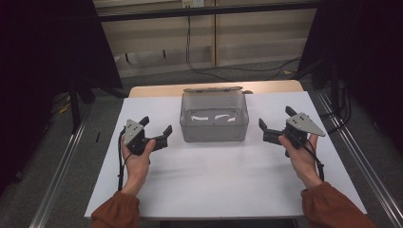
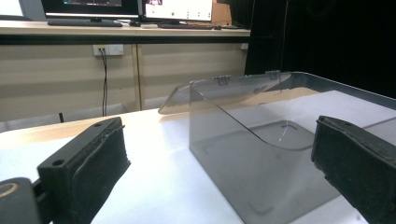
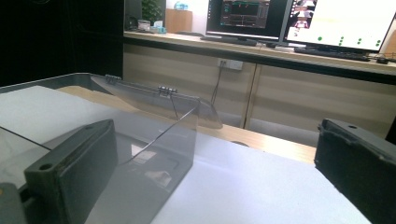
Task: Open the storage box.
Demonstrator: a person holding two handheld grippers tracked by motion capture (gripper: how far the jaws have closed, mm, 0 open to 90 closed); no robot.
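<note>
A clear plastic box (image 1: 214,117) stands at the middle back of the white sheet (image 1: 218,175), its hinged lid (image 1: 214,89) swung open behind it. My left gripper (image 1: 155,127) is held just left of the box, open, nothing between its jaws. On the box's right side my right gripper (image 1: 274,119) is also open and holds nothing. In the left gripper view the box (image 2: 261,154) rises between the spread jaws, with its lid (image 2: 224,88) tilted back. The right gripper view has the box (image 3: 140,154) at left and the lid (image 3: 159,100) behind.
The white sheet covers a wooden table (image 1: 157,90) whose far edge shows behind the box. Metal rails (image 1: 62,175) run along both sides. Cables (image 1: 209,66) trail on the floor beyond; monitors (image 3: 336,23) sit on a desk in the background.
</note>
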